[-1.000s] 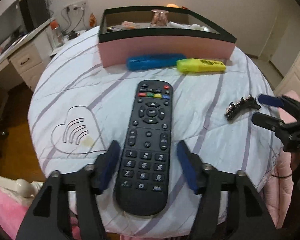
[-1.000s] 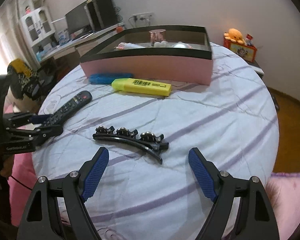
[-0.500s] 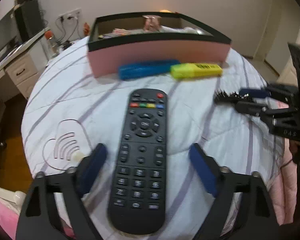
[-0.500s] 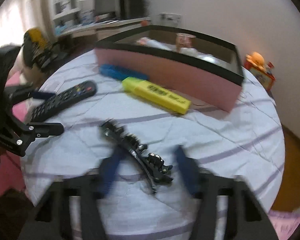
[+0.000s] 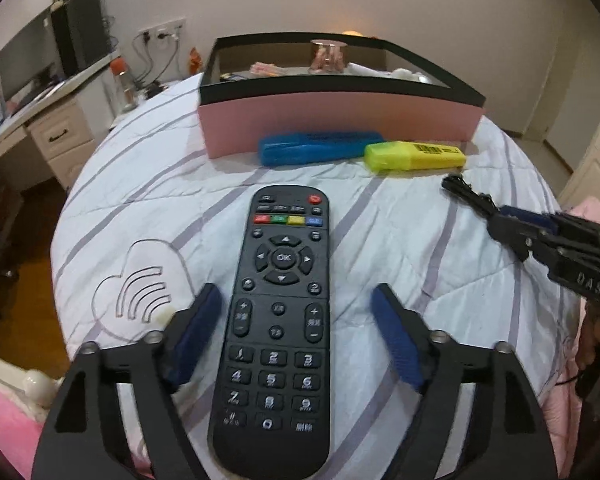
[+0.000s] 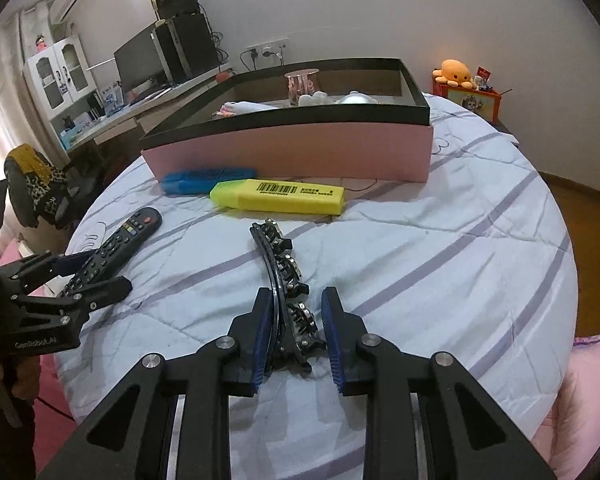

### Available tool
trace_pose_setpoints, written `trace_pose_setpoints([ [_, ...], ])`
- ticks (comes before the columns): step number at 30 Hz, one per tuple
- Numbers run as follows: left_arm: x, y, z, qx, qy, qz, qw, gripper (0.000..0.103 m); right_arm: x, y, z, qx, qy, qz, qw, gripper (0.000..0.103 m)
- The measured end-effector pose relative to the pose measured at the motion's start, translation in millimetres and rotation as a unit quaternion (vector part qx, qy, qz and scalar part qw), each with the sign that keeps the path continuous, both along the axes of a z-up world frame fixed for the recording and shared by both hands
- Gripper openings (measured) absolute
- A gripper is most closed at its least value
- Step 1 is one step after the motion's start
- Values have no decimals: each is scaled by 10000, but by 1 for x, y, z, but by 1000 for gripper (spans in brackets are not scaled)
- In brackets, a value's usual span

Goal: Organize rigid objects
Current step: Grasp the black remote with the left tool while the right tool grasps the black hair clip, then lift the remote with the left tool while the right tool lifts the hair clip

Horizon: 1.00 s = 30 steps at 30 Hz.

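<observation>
A black remote [image 5: 280,320] lies lengthwise on the cloth between the fingers of my left gripper [image 5: 296,294]. Its jaws are opening, and the blue pads stand clear of the remote's sides. My right gripper [image 6: 296,292] is closing on a black hair clip [image 6: 278,260] set with stones, and the pads press its near end. The clip's far end points toward the yellow highlighter [image 6: 284,196]. A blue highlighter [image 6: 204,178] lies beside it, in front of the pink box [image 6: 300,152]. The left wrist view shows the clip [image 5: 464,194] sticking out of the right gripper [image 5: 496,216].
The round table [image 6: 440,248] has a white cloth with purple stripes, and its edges fall away close on all sides. The black-rimmed box holds several small items. A desk [image 5: 56,128] with a monitor stands at the left. An orange plush [image 6: 456,72] sits at the far right.
The right jaws came together on the hair clip, which turned from lying crosswise to pointing along the fingers. The left jaws stand wider around the remote than before.
</observation>
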<state>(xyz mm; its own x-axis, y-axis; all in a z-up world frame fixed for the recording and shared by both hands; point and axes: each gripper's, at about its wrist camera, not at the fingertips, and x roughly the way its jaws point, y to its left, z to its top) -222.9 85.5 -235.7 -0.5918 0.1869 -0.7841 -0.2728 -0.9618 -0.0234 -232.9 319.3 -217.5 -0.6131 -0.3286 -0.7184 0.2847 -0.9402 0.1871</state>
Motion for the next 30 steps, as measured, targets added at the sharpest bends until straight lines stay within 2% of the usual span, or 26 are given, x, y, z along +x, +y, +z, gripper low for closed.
trace_pose_setpoints([
  [6, 0, -2, 2, 6, -83, -205, 9998, 79, 0, 0, -2, 16, 66, 136, 9999, 26],
  [9, 3, -4, 3, 6, 23, -188, 9998, 70, 3, -4, -2, 114, 143, 249, 9995, 34],
  [11, 2, -10, 3, 185, 37, -137, 9997, 69, 6, -9, -2, 261, 246, 285, 9990, 36],
  [13, 1, -12, 3, 278, 31, -93, 9996, 69, 7, -11, -3, 221, 287, 279, 9990, 44],
  [16, 2, -8, 3, 130, 41, -73, 9999, 68, 8, -13, -2, 221, 297, 271, 9989, 45],
  [18, 2, -7, 3, 80, 87, -54, 9999, 58, 8, -14, -2, 250, 321, 241, 9989, 44],
  [20, 2, -10, 4, 60, 97, -21, 9999, 50, 8, -16, -2, 412, 346, 225, 9983, 35],
  [21, 2, -12, 5, 99, 76, -31, 9999, 44, 9, -16, -1, 494, 354, 185, 9980, 26],
  [30, 3, -15, 4, 67, 111, -124, 9998, 44, 7, -19, 0, 545, 295, 101, 9980, 26],
])
